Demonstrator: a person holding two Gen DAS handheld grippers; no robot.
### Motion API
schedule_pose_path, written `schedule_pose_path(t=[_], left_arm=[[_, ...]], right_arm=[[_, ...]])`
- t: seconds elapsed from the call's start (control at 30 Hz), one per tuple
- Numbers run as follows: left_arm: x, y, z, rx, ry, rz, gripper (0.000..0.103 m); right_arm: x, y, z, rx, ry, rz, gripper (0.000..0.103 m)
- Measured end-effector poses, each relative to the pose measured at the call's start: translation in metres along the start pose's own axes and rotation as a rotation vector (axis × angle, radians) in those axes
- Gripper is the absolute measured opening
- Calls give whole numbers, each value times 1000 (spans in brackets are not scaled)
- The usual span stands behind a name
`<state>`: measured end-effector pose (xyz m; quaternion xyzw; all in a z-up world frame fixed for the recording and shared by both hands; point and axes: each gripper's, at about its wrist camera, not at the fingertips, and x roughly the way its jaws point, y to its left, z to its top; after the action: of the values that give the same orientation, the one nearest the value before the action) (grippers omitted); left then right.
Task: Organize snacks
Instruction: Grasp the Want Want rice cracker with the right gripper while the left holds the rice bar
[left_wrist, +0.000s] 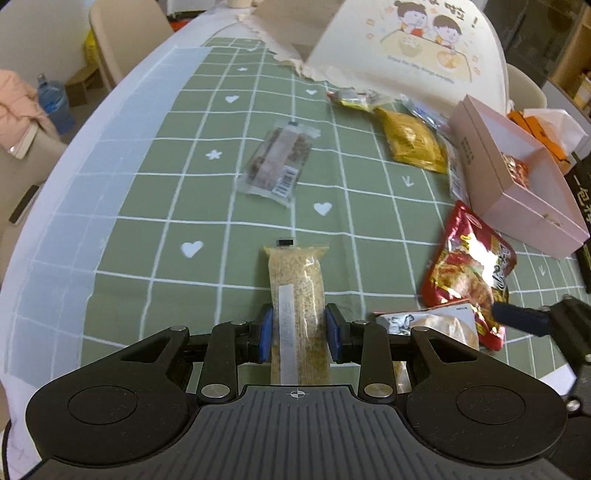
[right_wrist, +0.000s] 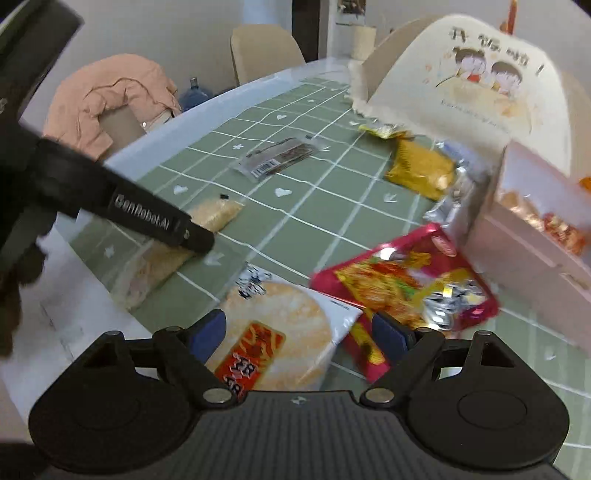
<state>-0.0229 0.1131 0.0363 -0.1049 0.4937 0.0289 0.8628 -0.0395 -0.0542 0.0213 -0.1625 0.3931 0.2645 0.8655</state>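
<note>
The left claw (left_wrist: 298, 338) grips the long cracker pack (left_wrist: 297, 295) at the desk's near edge, seemingly to box it, while the right claw (right_wrist: 299, 332) gapes wide over the rice-cracker bag (right_wrist: 284, 332).

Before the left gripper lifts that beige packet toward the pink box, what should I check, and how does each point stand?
1. Left gripper straddles the beige packet: ok, one pad on each side.
2. Pads clamped on the packet: cannot tell; they sit against its sides, the squeeze is unclear.
3. Packet free of other snacks: ok, nothing overlaps it.
4. Pink box open with room: ok, snacks show in one corner only.
5. Path to the box: not ok, the red bag and the right gripper, open over the rice cracker pack, lie between.
</note>
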Motion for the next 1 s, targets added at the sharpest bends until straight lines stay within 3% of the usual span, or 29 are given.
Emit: schedule_pose_path(t=[0.1,0.27,0.37,0.47,0.57,0.87,0.93,1.0], left_arm=[[4,-9,1,13,3,-29,34],[11,-21,1,56,1,-30,34],[10,-21,1,60,13,-42,35],[1,-16,-1,59,7,-49,36],[-3,-11,-2,63,15,-30,36],[3,-12,-6,87,42,-10,36],[4,-11,-5,87,41,-15,36],[4,-10,-5,88,38,-19,36]], right_arm=[[-8,-28,-12,70,18,-20,86],[-6,-62,-26,245,64,33,87],[-3,-62,-23,307,65,35,90],[2,-55,-14,335,79,106,90],[8,-36,-6,301,91,151,90],[30,14,14,123,74,85,100],[29,19,12,71,69,68,95],[20,21,9,23,62,79,75]])
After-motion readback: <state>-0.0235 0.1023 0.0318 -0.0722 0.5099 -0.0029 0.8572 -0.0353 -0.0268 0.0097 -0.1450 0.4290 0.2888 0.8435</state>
